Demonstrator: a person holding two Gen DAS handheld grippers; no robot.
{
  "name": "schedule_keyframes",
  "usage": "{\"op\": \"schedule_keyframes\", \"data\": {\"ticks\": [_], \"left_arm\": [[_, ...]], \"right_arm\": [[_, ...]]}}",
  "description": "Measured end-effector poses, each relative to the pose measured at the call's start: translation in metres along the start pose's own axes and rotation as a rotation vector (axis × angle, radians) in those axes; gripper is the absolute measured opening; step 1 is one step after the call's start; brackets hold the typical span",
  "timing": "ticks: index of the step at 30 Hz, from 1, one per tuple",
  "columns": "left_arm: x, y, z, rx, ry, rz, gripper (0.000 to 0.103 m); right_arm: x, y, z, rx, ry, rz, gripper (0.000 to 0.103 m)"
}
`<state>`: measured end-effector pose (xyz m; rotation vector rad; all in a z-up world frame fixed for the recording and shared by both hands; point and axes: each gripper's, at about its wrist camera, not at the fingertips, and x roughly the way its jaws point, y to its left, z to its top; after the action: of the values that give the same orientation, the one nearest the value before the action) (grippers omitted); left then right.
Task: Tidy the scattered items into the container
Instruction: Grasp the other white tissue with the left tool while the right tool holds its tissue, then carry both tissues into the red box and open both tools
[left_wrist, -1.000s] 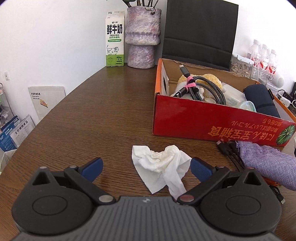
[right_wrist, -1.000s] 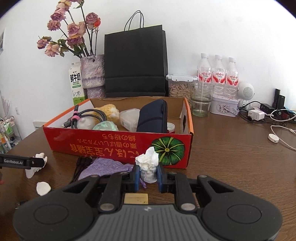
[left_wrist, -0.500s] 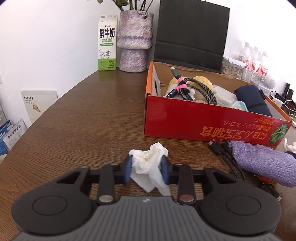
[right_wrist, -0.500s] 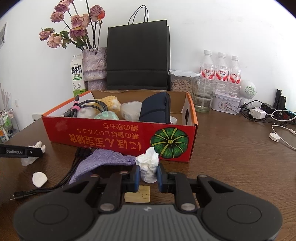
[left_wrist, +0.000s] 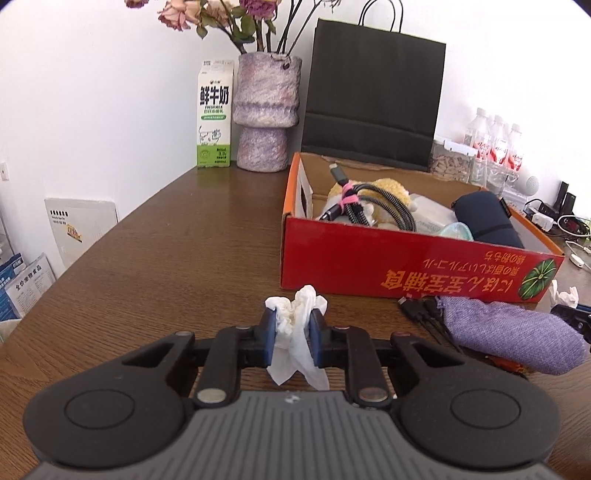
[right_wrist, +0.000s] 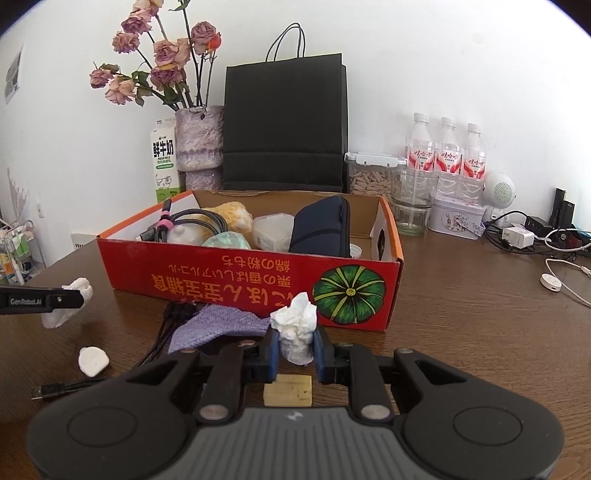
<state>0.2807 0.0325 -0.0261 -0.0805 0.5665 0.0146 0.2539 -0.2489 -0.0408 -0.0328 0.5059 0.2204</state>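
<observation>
Spanning both views, we see the brown tabletop (left_wrist: 192, 258) carrying the red box (left_wrist: 406, 266), its long side running left to right. Our left gripper (left_wrist: 291, 328) is closing its fingers on a crumpled tissue (left_wrist: 295, 317), which stands upright, its tail hanging down. Our right gripper (right_wrist: 294, 345) stays clenched on a second tissue wad (right_wrist: 295, 328), also upright, just before the box.

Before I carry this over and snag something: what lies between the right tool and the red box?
In the right wrist view, a purple knit pouch and black cables lie left of the path; straight ahead is bare wooden table.
</observation>
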Motion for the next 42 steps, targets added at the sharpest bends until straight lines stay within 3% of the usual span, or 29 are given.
{"op": "schedule_keyframes", "data": {"ticks": [12, 19, 25, 33, 42], "left_arm": [[-0.044, -0.02, 0.052, 0.026, -0.149, -0.083, 0.019], [-0.033, -0.042, 0.09, 0.012, -0.205, -0.139, 0.019], [-0.01, -0.054, 0.115, -0.03, -0.235, -0.159, 0.019], [0.032, -0.068, 0.126, 0.028, -0.225, -0.125, 0.019], [0.09, -0.068, 0.115, 0.066, -0.091, -0.065, 0.019]], "right_arm": [[-0.028, 0.006, 0.042, -0.045, -0.111, 0.025, 0.018], [-0.028, 0.023, 0.085, -0.101, -0.2, 0.04, 0.018], [-0.007, 0.031, 0.113, -0.072, -0.249, 0.08, 0.018], [0.054, 0.03, 0.127, -0.059, -0.175, 0.104, 0.018], [0.112, 0.032, 0.114, -0.077, -0.05, 0.097, 0.018]]}}
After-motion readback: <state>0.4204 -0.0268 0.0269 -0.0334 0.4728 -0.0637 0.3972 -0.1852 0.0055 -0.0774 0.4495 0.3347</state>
